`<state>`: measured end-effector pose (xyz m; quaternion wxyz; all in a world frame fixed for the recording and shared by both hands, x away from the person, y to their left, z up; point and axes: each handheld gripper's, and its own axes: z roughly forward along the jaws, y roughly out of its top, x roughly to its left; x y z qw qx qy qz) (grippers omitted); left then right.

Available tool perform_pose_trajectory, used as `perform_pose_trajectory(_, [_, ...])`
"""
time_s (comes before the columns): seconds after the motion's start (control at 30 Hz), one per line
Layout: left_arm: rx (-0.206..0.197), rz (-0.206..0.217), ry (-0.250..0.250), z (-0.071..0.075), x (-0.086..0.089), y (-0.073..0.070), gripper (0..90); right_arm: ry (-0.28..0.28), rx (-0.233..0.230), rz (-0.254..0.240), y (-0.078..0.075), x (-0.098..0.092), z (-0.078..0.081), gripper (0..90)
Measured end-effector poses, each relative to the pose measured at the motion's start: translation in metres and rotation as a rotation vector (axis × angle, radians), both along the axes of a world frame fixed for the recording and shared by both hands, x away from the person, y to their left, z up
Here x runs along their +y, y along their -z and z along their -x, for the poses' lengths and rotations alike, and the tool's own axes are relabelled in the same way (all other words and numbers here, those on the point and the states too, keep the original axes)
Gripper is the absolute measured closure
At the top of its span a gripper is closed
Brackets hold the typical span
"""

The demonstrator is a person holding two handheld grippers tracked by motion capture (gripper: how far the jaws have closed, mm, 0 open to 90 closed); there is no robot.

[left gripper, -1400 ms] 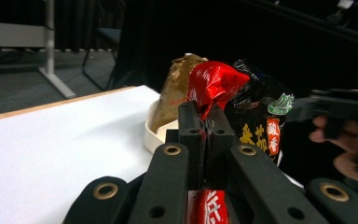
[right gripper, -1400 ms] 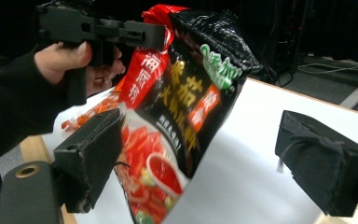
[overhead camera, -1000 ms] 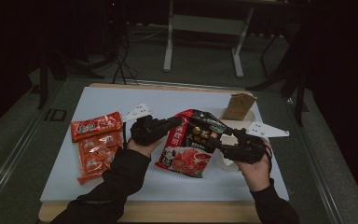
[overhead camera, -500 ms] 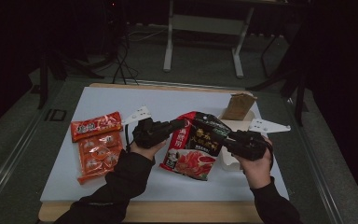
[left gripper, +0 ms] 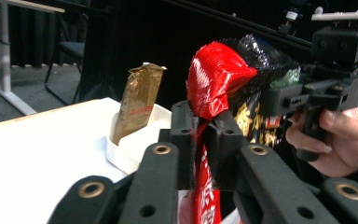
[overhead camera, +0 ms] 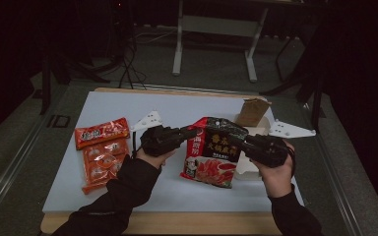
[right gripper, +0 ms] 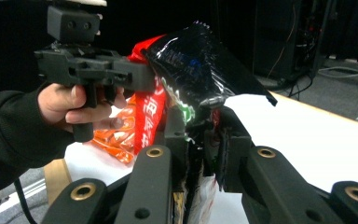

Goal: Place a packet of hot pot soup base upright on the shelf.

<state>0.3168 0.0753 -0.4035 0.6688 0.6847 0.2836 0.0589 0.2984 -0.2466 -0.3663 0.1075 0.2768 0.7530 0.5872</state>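
A red and black snack bag point(overhead camera: 211, 153) hangs over the middle of the white table point(overhead camera: 177, 105), stretched between my two grippers. My left gripper point(overhead camera: 193, 133) pinches the bag's red left top edge point(left gripper: 219, 74). Its jaws point(left gripper: 204, 127) have just been opening a little, and the foil is still pressed between the pads. My right gripper point(overhead camera: 237, 142) grips the black right top edge point(right gripper: 191, 60). Its jaws point(right gripper: 200, 123) have just been closing on that foil. Each gripper view shows the other hand holding its gripper across the bag.
Two orange-red snack packets point(overhead camera: 102, 132) point(overhead camera: 101, 164) lie at the table's left. A brown paper pouch point(overhead camera: 252, 112) stands in a white tray point(overhead camera: 248, 169) behind my right gripper. Table legs and cables stand on the dark floor beyond the far edge.
My right gripper's jaws have closed on the bag's right top edge, and the bag has shifted slightly between the grippers. Both hands have stayed nearly in place.
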Motion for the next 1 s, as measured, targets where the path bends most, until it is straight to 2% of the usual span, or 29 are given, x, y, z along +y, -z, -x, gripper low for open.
perform_pose_trajectory(0.07, [-0.007, 0.002, 0.007, -0.001, 0.0, -0.001, 66.5, -0.009, -0.01, 0.006, -0.005, -0.001, 0.0, 77.7])
perform_pose_trajectory(0.17, [0.004, -0.002, 0.011, -0.002, 0.0, -0.001, 52.4, -0.011, -0.034, 0.024, -0.013, -0.001, 0.0, 77.6])
perform_pose_trajectory(0.2, [0.019, -0.014, 0.011, -0.003, -0.001, -0.002, 46.4, -0.011, -0.037, 0.019, -0.015, -0.002, 0.0, 77.6])
perform_pose_trajectory(0.27, [0.01, -0.047, -0.021, 0.0, -0.001, -0.003, 36.4, -0.016, -0.046, 0.02, -0.019, -0.005, -0.001, 77.7])
perform_pose_trajectory(0.33, [0.023, -0.039, -0.019, 0.001, 0.001, -0.004, 27.4, -0.019, -0.051, 0.006, -0.024, -0.008, -0.003, 77.7])
perform_pose_trajectory(0.43, [0.017, -0.059, -0.027, 0.004, 0.005, -0.005, 14.8, -0.007, -0.069, 0.01, -0.031, -0.013, -0.005, 77.6])
perform_pose_trajectory(0.53, [0.007, -0.07, -0.012, 0.007, 0.008, -0.005, 13.9, 0.008, -0.084, 0.017, -0.037, -0.018, -0.007, 77.5])
perform_pose_trajectory(0.57, [0.001, -0.087, -0.019, 0.009, 0.009, -0.006, 13.9, 0.008, -0.084, 0.017, -0.037, -0.018, -0.007, 77.5])
perform_pose_trajectory(0.6, [0.005, -0.091, -0.014, 0.01, 0.01, -0.006, 6.8, 0.02, -0.091, 0.009, -0.039, -0.023, -0.009, 77.5])
perform_pose_trajectory(0.63, [0.006, -0.087, -0.008, 0.012, 0.012, -0.005, 6.8, 0.02, -0.091, 0.009, -0.039, -0.023, -0.009, 77.5])
perform_pose_trajectory(0.67, [0.006, -0.097, -0.011, 0.014, 0.013, -0.005, 2.8, 0.031, -0.099, 0.01, -0.042, -0.027, -0.011, 77.6])
perform_pose_trajectory(0.87, [-0.024, -0.13, -0.029, 0.025, 0.022, -0.003, 2.0, 0.065, -0.112, 0.006, -0.045, -0.038, -0.017, 77.3])
perform_pose_trajectory(0.9, [-0.035, -0.142, -0.025, 0.026, 0.024, -0.002, 2.1, 0.083, -0.117, 0.008, -0.045, -0.041, -0.02, 77.2])
perform_pose_trajectory(0.93, [-0.056, -0.172, -0.032, 0.029, 0.026, 0.001, 2.1, 0.089, -0.123, 0.01, -0.045, -0.043, -0.021, 77.2])
perform_pose_trajectory(0.97, [-0.056, -0.172, -0.032, 0.029, 0.026, 0.001, 2.1, 0.089, -0.123, 0.01, -0.045, -0.043, -0.021, 77.2])
perform_pose_trajectory(1.0, [-0.094, -0.189, -0.044, 0.033, 0.028, 0.005, 2.1, 0.092, -0.144, 0.015, -0.045, -0.048, -0.025, 77.2])
